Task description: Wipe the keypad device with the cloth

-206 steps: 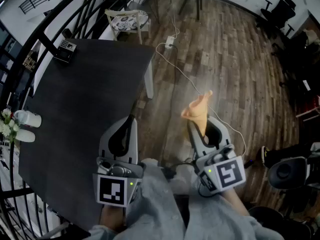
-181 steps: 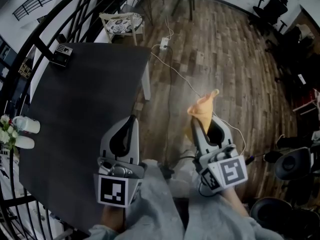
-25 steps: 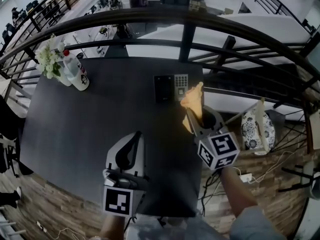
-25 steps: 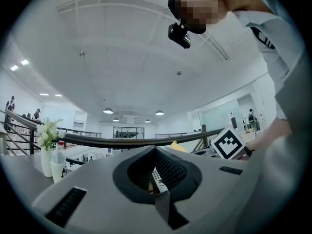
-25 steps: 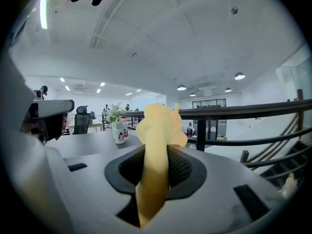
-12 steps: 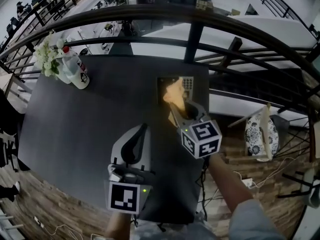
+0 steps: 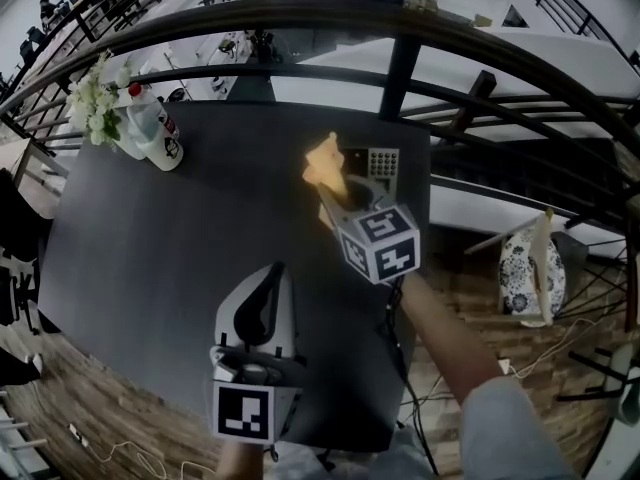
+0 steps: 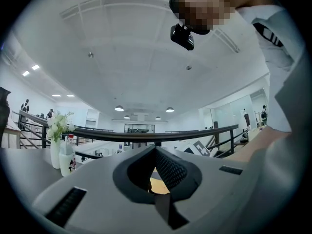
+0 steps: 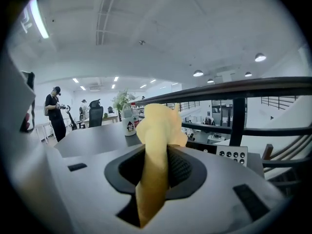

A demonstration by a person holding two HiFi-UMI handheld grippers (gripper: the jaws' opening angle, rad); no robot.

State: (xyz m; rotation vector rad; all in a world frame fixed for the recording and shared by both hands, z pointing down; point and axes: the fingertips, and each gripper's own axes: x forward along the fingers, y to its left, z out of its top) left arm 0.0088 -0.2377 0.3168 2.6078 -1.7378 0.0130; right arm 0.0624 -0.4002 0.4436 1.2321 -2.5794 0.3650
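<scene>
Here, right claw (image 7: 334, 200) clamping cloth (image 7: 322, 162), keypad device (image 7: 384, 162) partly hidden behind.

The cloth (image 7: 322, 161) is a pale orange-yellow against the matte charcoal table (image 7: 150, 258), and the keypad device (image 7: 380, 163) is black on one half and light grey with rows of dark buttons on the other. The left gripper (image 7: 274, 271) and the right gripper (image 7: 333, 193) are both light grey with black ribbed jaw linings, each carrying a white cube printed with black square markers. The railing (image 7: 400, 68) is black, the bottle (image 7: 160, 140) white with a red cap, the flowers (image 7: 92, 108) white over green leaves.
</scene>
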